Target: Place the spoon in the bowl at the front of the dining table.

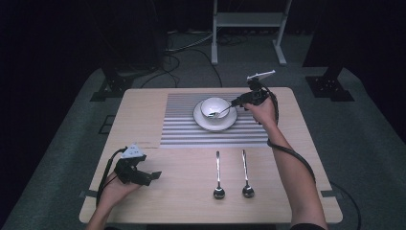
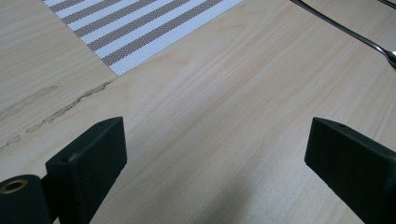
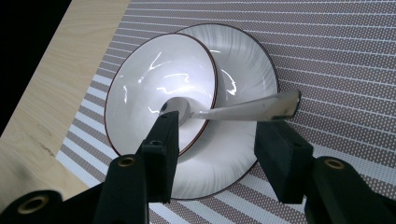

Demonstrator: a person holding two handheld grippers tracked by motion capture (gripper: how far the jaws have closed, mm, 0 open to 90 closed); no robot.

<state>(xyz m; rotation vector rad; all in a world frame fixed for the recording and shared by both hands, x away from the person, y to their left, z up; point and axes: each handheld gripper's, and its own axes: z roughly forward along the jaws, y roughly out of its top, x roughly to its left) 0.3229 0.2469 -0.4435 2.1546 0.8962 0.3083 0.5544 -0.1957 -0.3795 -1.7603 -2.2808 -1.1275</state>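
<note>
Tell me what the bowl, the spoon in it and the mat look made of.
Bowl: likely glazed ceramic, glossy white with sharp highlights and a dark rim line. Spoon: polished metal, mirror-like. Mat: apparently woven vinyl or fabric, matte, with a dotted weave in stripes.

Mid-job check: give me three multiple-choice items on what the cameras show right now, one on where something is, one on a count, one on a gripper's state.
1. Where does the spoon nearest the right gripper rest?
A. Bowl end in the bowl, handle over its rim
B. Flat on the placemat
C. On the bare table beside the left gripper

2. How many spoons lie on the bare table in front of the placemat?
A. One
B. Two
C. Four

3. What is the left gripper doing?
A. Shut on a spoon
B. Shut on the saucer
C. Open over bare wood

Answers:
1. A, the right gripper view shows its tip inside the bowl, which sits on a saucer.
2. B, the high view shows two, side by side.
3. C, its jaws stand wide apart with nothing between.
</note>
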